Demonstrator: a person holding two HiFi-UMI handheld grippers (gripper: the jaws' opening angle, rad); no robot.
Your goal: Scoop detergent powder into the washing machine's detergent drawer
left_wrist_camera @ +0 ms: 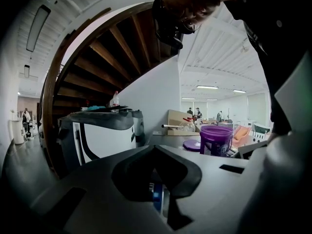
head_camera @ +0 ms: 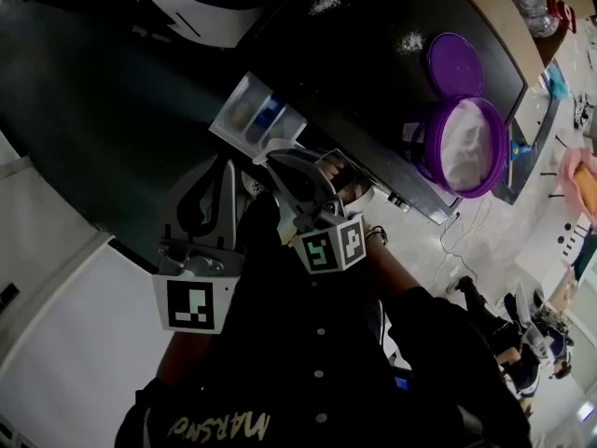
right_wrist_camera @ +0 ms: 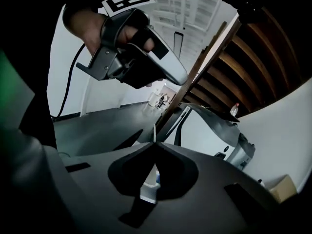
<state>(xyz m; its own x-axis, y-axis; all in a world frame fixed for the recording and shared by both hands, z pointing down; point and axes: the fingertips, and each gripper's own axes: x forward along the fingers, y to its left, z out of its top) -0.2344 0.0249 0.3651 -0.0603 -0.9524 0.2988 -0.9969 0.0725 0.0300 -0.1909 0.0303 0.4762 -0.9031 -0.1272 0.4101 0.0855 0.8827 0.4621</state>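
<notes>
Drawer [head_camera: 227, 118] open; purple tub [head_camera: 429, 149] at 3 o'clock holds white powder.
Right gripper [right_wrist_camera: 155, 143] pinches scoop [right_wrist_camera: 148, 191]; left gripper [left_wrist_camera: 155, 149] fingers together.

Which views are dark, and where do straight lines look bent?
Head view: dim overall, the washing machine top nearly black, only the powder in the purple tub bright. Left gripper view: the staircase curves strongly from wide-angle distortion. Right gripper view: scene tilted, jaws dark against bright ceiling.
</notes>
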